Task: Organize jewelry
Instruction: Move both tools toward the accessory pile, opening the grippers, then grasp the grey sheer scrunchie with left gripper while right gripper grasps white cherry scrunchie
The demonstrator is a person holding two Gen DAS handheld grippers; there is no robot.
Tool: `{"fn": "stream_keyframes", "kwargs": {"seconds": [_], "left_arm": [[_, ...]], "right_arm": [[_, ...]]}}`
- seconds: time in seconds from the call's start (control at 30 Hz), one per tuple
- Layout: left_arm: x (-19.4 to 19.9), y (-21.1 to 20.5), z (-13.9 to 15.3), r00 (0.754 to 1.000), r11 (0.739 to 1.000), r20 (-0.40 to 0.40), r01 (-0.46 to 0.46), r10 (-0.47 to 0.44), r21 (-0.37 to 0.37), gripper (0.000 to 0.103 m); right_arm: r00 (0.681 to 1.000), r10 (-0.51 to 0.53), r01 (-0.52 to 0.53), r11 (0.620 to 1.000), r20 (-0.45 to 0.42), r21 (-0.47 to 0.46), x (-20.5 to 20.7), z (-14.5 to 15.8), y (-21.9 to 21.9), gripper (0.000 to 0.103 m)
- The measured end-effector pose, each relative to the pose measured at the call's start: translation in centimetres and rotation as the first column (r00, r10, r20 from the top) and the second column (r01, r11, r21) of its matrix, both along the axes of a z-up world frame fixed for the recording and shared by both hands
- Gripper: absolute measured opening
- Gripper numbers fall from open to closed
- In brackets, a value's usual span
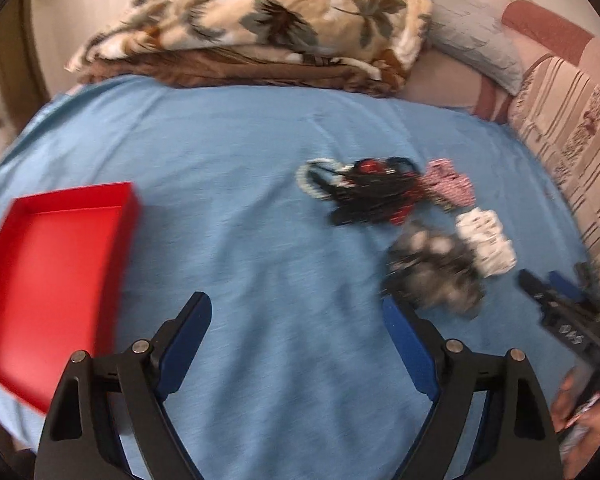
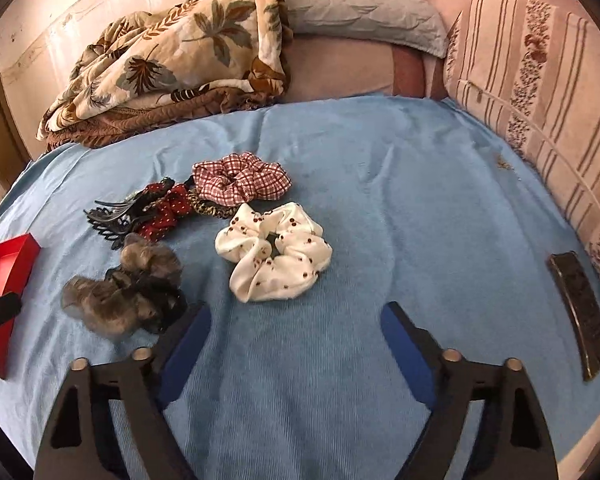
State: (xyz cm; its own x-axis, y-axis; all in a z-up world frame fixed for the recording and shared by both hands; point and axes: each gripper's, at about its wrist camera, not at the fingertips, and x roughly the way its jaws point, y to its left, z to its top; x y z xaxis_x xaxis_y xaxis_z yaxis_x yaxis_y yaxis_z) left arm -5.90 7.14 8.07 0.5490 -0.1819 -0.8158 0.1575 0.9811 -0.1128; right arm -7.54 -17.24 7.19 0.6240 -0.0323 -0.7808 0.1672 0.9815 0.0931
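Observation:
A pile of hair accessories lies on the blue sheet: a white dotted scrunchie, a red checked scrunchie, a red dotted bow, a black claw clip and a grey furry scrunchie. The blurred left wrist view shows the same pile with a white bead loop. An empty red box lies at the left, also in the right wrist view. My left gripper is open above bare sheet. My right gripper is open, just short of the white scrunchie.
A folded leaf-print blanket and a grey pillow lie at the back. Striped cushions line the right side. A dark flat case lies on the sheet at the right. The right gripper shows in the left wrist view.

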Motion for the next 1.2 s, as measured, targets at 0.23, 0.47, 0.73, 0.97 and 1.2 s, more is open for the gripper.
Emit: {"fn": "stream_keyframes", "kwargs": {"seconds": [0.23,0.47,0.73,0.97,1.2], "left_arm": [[2.7,-5.2,-2.6,0.993,0.994,-0.054,0.098,-0.100,-0.046,0.087],[4.1,-8.1,-5.0,0.984,0.991,-0.113,0.135,-0.137,-0.023,0.031],[1.7,-7.5,-2.4,0.989,0.988,-0.035,0.143,-0.141,0.056,0.016],[-1.5,-3.0,1.8,0.992,0.987,0.080,0.083,-0.094,0.134,0.016],[-2.8,3.1,4.7,0.981,0.983,0.192,-0.044,0.009,0.179,0.016]], "right_arm": [[0.999,0.010,-0.008,1.000,-0.041,0.029,3.7,-2.0,-1.2,0.075],[0.997,0.018,-0.013,0.997,-0.077,0.073,4.9,-3.9,-1.3,0.058],[0.997,0.061,-0.058,0.995,-0.037,0.076,4.0,-2.5,-0.2,0.011],[0.996,0.087,-0.089,0.994,0.029,0.056,1.5,1.3,1.6,0.010],[0.974,0.209,-0.213,0.976,0.094,0.037,-0.1,5.5,7.5,0.010]]}}
